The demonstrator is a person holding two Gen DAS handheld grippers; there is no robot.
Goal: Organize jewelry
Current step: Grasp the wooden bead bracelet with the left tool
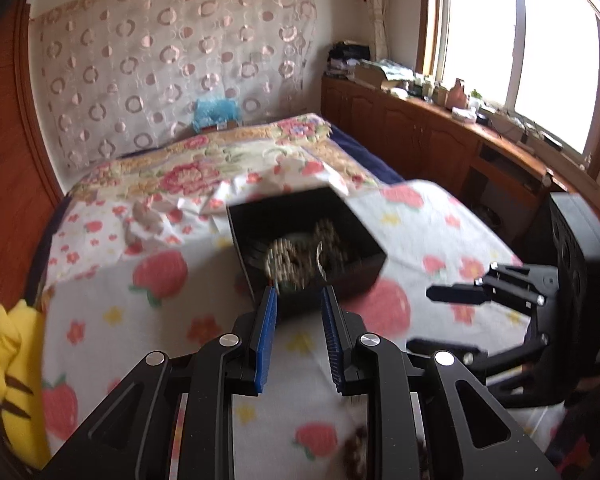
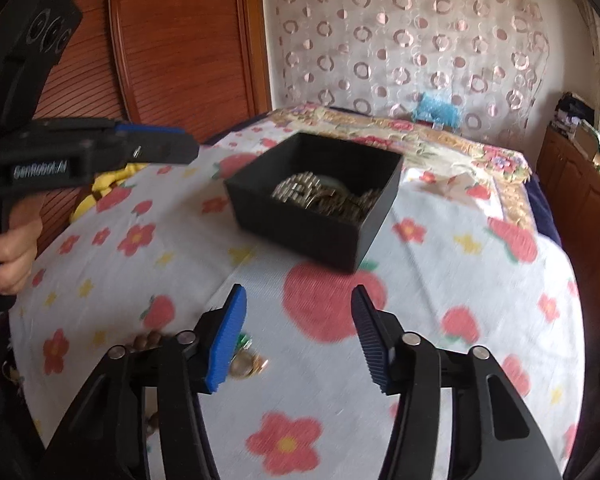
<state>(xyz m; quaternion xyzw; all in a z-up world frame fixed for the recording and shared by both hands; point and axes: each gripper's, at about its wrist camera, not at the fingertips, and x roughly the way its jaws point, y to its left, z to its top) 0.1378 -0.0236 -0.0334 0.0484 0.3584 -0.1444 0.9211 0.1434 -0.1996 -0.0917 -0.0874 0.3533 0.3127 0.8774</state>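
A black open box (image 1: 364,272) (image 2: 300,236) sits on the strawberry-print cloth (image 2: 440,280) and holds silver beaded bracelets (image 1: 288,264) (image 2: 300,190), blurred in the left wrist view. My left gripper (image 1: 298,294) points at the box from just short of it, its blue pads a narrow gap apart with nothing pressed between them. In the right wrist view the left gripper (image 2: 192,148) hangs to the left of the box. My right gripper (image 2: 298,300) (image 1: 418,319) is open wide and holds nothing. Brown beads (image 2: 148,338) (image 1: 356,452) and a gold ring-shaped piece (image 2: 248,364) lie on the cloth by its left finger.
A person's hand (image 2: 12,248) holds the left gripper's handle. A yellow plush toy (image 1: 12,360) lies at the bed's left edge beside a wooden wardrobe (image 2: 180,40). A floral quilt (image 1: 220,160) lies beyond the box. Low wooden cabinets with clutter (image 1: 440,96) run under the window.
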